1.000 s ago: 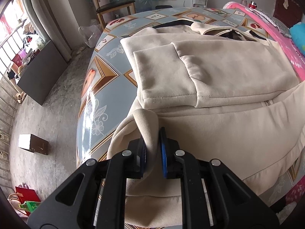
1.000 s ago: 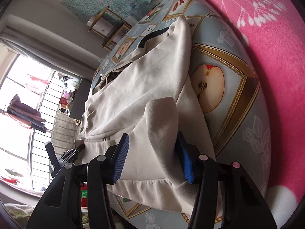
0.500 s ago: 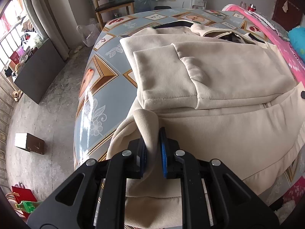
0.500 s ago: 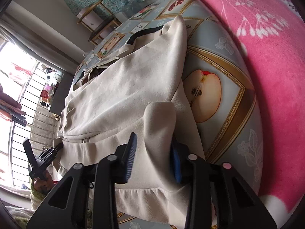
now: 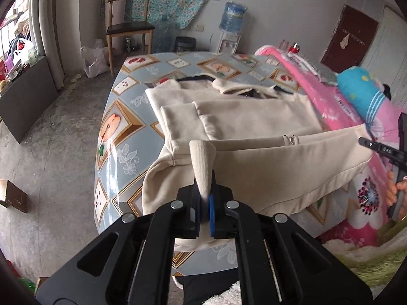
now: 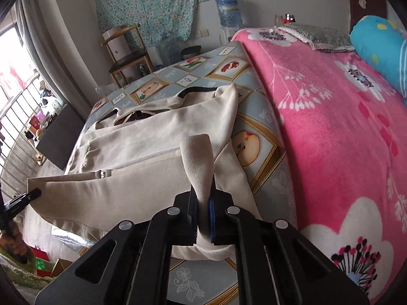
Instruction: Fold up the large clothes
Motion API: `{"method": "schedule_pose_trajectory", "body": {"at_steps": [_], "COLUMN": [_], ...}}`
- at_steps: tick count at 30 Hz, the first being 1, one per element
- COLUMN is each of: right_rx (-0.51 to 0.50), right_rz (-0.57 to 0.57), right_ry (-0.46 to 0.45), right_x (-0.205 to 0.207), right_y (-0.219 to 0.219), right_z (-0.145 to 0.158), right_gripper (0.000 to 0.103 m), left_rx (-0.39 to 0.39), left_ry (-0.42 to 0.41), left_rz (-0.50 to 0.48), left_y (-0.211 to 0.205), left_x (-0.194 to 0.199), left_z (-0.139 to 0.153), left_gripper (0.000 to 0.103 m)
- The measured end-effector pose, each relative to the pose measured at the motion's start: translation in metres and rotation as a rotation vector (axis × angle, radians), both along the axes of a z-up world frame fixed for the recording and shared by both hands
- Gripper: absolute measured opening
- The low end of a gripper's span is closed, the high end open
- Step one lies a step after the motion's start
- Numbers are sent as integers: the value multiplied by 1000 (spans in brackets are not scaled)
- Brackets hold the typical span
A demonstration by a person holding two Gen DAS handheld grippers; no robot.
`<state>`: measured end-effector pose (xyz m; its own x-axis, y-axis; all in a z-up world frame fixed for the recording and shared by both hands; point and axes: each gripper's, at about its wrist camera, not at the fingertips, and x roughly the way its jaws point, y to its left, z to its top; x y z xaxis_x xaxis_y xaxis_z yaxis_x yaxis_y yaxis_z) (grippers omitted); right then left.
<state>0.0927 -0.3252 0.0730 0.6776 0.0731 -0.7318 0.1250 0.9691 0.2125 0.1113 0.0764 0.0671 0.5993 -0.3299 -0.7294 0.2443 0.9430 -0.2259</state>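
A cream zip jacket (image 5: 254,117) lies on the table (image 5: 119,127), which has a fruit-patterned cloth; one sleeve is folded across its chest. My left gripper (image 5: 204,190) has its jaws closing tight on the left corner of the bottom hem, and a fold of fabric stands up between the pads. In the right wrist view my right gripper (image 6: 203,195) closes the same way on the jacket's (image 6: 152,132) right hem corner. The hem hangs taut between both grippers, raised above the table's (image 6: 264,152) near edge. Each gripper shows at the other view's edge, held by a hand.
A bed with a pink flowered blanket (image 6: 330,101) and a blue pillow (image 5: 356,89) borders the table on the right. A wooden chair (image 5: 127,25) and a water dispenser (image 5: 231,25) stand beyond the far end. A dark cabinet (image 5: 25,94) and a small box (image 5: 12,198) sit on the floor to the left.
Both grippers have risen and lifted the hem off the table. The right jaws went from wide around the fabric to pinched on it. The left jaws tightened.
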Motion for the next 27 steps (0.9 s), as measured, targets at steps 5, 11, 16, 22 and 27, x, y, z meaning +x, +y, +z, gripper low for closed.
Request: {"method": "schedule_pose_trajectory", "body": {"at_steps": [5,11,16,22,27], "right_rx": [-33,-10,40,125,200], "right_rz": [-8,3,-3,-38,-50], "right_ry": [-70,-127,-89,126,84], "right_x": [6,64,148,231,203], "right_y": [-2,-14,-26,-38,-48], "right_z": [24,26,-1,-78,-65], "right_gripper": [7,6,6,8,47], "left_rx": [-108,-36,-7,113,112], "left_ry": [-78,-111,-64,103,60], "left_rz": [14,58,106,167,229], "left_y": [12,2,-5,-20,-4], "left_x": [7,65,155,240,220], "left_z": [29,29,7,-63,-53], "left_gripper": [4,4,4,11,32]}}
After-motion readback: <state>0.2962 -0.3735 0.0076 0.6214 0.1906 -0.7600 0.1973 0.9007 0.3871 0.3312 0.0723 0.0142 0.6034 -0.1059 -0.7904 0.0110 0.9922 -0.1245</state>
